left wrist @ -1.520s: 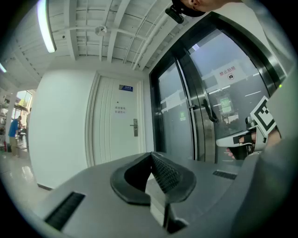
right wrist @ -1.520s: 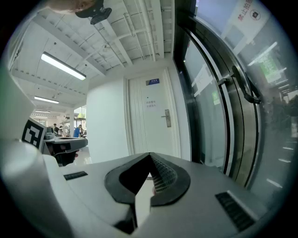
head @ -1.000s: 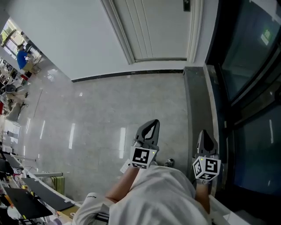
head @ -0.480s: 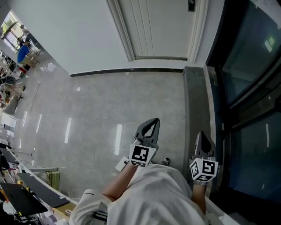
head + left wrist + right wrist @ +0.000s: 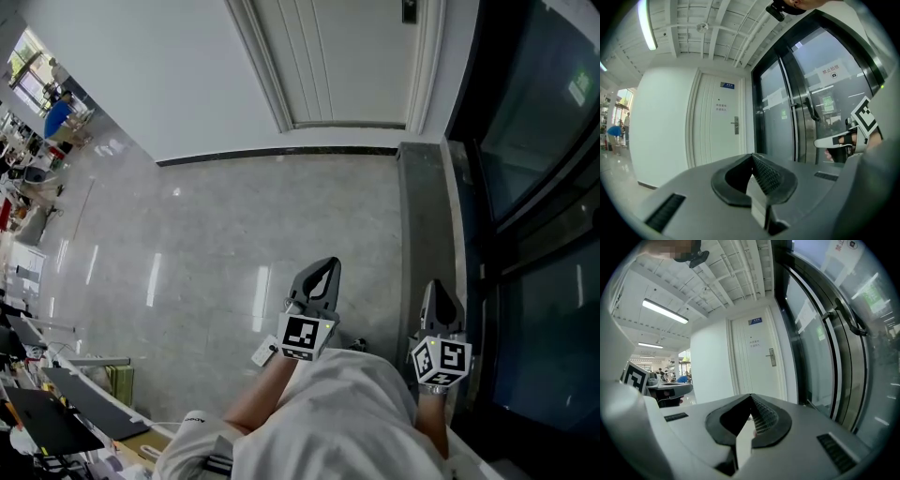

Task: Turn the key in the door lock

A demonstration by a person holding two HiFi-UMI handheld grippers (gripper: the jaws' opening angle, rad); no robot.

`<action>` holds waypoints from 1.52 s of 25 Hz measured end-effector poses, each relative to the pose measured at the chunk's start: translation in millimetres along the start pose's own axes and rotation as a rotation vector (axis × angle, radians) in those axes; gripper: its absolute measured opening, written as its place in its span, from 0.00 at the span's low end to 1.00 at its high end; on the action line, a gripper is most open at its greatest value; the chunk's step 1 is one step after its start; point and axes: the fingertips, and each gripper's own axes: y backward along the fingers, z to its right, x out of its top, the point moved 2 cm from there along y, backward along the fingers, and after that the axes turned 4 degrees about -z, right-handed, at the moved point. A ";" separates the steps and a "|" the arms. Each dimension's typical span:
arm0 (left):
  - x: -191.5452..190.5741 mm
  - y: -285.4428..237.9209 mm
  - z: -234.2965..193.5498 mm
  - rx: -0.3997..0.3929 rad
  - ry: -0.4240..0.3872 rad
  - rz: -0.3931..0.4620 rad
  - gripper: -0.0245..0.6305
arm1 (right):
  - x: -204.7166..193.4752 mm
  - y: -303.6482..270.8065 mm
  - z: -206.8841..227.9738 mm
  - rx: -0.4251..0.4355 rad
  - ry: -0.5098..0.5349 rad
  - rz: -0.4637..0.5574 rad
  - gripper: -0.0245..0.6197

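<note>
Jaws of the left gripper (image 5: 752, 156) are clenched tip to tip, with nothing between them. Jaws of the right gripper (image 5: 751, 396) likewise meet at the tips and hold nothing. Both grippers are held close to the person's body, side by side above the grey tiled floor (image 5: 234, 234). The right one is just beside the glass doors (image 5: 534, 187) and the dark threshold strip (image 5: 422, 234) along them. Both point toward the white door (image 5: 717, 136) ahead and are well apart from it. The door lock (image 5: 736, 125), a small metal plate with a lever handle, sits at the door's right edge near the glass frame; neither gripper touches it. A key cannot be made out at this range. A blue sign (image 5: 727, 85) is fixed high on the door. People (image 5: 58, 117) stand far off to the left in a bright area.
</note>
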 end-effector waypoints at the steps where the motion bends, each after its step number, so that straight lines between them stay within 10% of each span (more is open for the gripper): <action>1: -0.7 -3.4 1.9 -0.008 -0.002 -0.003 0.05 | 0.5 -2.1 2.5 -0.003 -0.002 0.001 0.04; 18: 33.1 -118.6 -55.9 -0.094 0.013 0.066 0.05 | 44.8 -108.0 17.9 -0.077 0.011 0.024 0.04; 38: 57.6 -244.8 -226.8 -0.090 0.031 0.085 0.05 | 93.0 -302.2 -30.6 -0.123 0.028 0.033 0.04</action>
